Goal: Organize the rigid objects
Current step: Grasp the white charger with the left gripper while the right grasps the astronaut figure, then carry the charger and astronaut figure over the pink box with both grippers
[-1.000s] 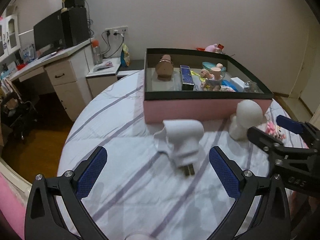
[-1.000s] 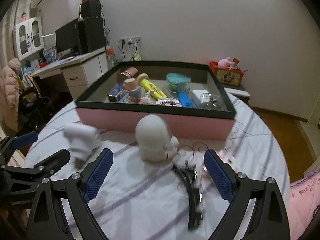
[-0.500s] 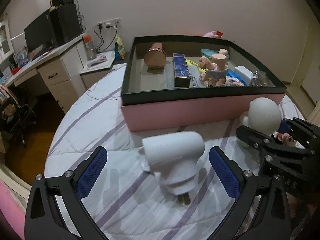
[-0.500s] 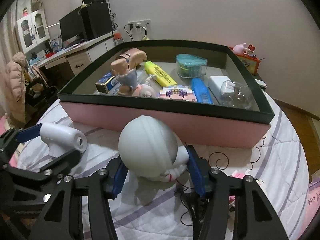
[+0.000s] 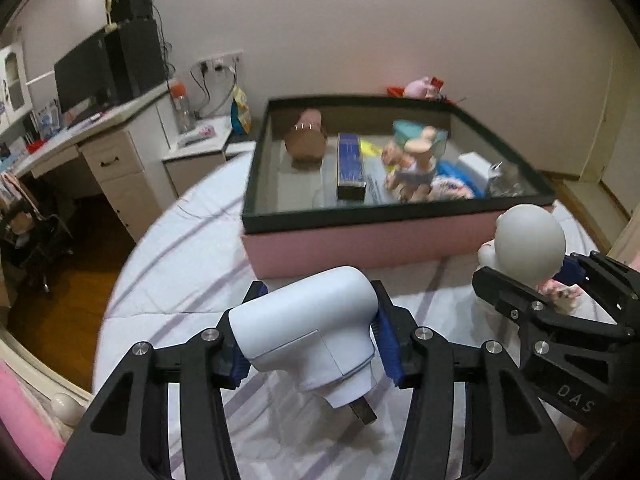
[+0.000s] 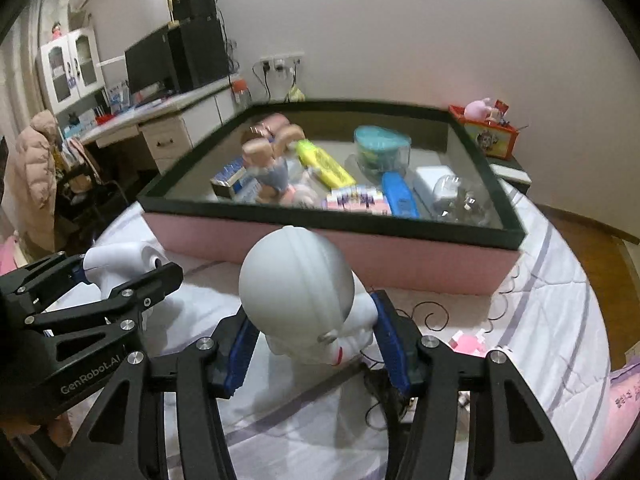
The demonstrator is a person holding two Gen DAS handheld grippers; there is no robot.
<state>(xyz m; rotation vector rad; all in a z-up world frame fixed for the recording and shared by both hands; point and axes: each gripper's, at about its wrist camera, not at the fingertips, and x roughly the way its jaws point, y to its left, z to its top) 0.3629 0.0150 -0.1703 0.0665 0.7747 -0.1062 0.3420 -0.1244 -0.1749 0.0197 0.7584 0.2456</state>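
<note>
Motion blur smears the items in the box (image 6: 496, 236); the black cord (image 6: 384, 396) runs under the right gripper (image 6: 312, 344).

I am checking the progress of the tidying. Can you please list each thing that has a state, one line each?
Left tool: closing, pads on the white charger.
White charger: between the pads, prongs pointing down.
Right tool: shut on the white figure.
White figure: upright, gripped at the body.
Pink box: open, things inside.
</note>
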